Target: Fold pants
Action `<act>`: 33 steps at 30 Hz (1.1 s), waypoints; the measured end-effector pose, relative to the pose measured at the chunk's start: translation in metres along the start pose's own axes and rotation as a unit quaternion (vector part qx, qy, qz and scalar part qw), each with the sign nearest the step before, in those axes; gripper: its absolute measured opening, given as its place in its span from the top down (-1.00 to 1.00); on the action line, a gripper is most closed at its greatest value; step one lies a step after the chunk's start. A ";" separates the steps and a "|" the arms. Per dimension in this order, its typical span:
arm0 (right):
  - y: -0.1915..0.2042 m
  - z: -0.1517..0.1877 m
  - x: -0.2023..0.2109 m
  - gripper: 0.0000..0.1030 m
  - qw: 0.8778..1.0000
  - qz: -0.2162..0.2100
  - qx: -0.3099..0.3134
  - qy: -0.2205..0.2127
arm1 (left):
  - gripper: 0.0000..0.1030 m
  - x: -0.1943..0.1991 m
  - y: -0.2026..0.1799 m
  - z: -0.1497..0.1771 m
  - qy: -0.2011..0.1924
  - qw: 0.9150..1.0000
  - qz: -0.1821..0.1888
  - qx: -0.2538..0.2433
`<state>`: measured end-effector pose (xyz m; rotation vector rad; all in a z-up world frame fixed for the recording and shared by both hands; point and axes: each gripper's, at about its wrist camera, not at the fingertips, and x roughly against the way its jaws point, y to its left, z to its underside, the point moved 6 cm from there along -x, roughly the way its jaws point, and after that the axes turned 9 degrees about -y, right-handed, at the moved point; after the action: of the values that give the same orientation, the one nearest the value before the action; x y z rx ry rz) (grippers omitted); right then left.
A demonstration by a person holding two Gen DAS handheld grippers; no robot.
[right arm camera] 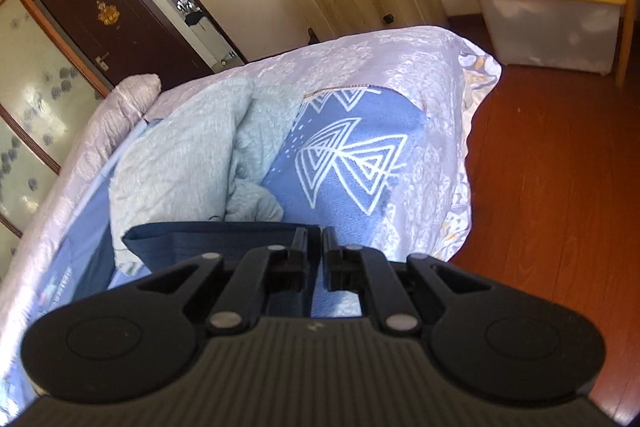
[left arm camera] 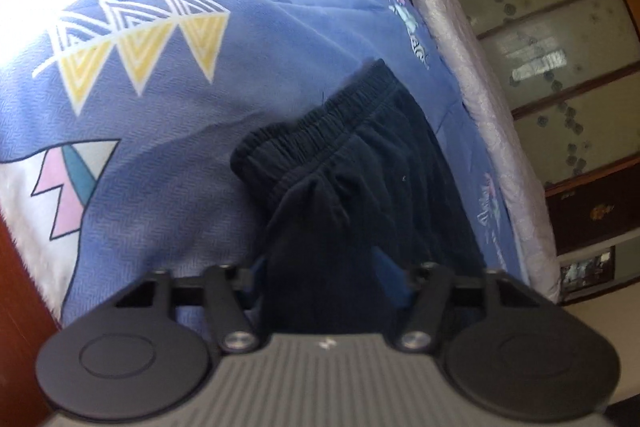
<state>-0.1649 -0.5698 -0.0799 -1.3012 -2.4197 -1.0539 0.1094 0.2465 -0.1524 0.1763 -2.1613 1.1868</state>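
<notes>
Pants (left arm camera: 328,211) hide left gripper's (left arm camera: 324,291) fingers.

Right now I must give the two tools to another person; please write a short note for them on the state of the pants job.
Left tool: dark fabric runs between its spread fingers; whether it is gripped cannot be told.
Right tool: shut on a flat edge of the pants.
Pants: on the blue patterned bedspread, elastic waistband far from the left tool, bunched, not flat.
Done: both ends seem picked up.
Left: bring the ends together, lay flat, smooth the fold.
</notes>
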 end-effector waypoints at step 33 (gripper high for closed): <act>0.369 -0.066 -0.211 0.74 0.989 -0.129 0.043 -0.052 | 0.52 -0.156 -0.126 -0.111 -0.058 0.980 0.015 0.187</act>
<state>0.2420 -0.6192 0.0505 -1.0615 -2.7360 -0.9478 0.3356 0.2326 -0.1170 0.3836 -2.0228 1.6313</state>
